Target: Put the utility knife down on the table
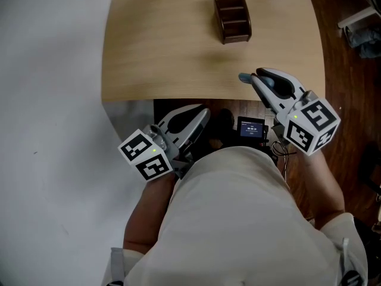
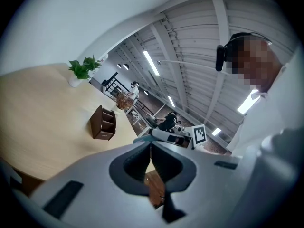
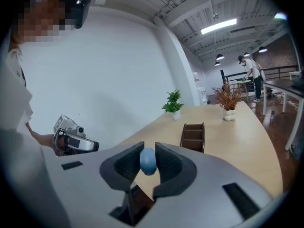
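Observation:
The utility knife shows only as a rounded blue end pinched between the jaws of my right gripper, which is shut on it. In the head view that gripper hovers over the near edge of the wooden table, with the blue knife tip poking out past its jaws. The rest of the knife is hidden. My left gripper hangs lower, below the table's edge and close to my body, its jaws shut with nothing between them.
A dark brown desk organizer stands at the far middle of the table. A small potted plant and a vase of dried stems sit at the far end. A small screen device hangs below the table edge.

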Demonstrator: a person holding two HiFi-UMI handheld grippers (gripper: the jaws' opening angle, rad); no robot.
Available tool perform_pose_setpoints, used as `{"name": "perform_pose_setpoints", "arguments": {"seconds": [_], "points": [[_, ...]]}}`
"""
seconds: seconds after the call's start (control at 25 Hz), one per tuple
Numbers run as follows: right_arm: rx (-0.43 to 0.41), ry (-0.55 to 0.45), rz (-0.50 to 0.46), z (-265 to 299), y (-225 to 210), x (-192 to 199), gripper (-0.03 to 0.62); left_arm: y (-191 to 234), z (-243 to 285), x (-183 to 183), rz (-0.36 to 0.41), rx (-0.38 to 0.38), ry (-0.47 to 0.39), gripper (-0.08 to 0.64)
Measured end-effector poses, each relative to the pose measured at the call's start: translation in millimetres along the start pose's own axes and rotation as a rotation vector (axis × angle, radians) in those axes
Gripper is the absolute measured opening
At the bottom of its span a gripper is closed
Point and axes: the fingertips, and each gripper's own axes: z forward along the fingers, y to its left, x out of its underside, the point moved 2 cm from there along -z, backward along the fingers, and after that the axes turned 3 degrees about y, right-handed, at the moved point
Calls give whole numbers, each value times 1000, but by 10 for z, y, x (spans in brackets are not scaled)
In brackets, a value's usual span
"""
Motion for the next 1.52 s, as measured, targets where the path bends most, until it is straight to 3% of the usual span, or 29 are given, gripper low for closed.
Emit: {"name": "perform_pose_setpoints", "arguments": {"seconds": [0.28,0.72,0.92,1.52], "points": [[-45,-13,-13,-44,-9,9,74,-117,34,-41,43,-42,-13,5],[36,-16,17,-8,125,-21,74,-83,17,-220,53,45,52,5],[42,-11,27,49,175,-35,74,-9,1,-246,46,49,74,5],[10,-10,12,271,-231,-223,74,110,460,-434,68,10,107,5]]}}
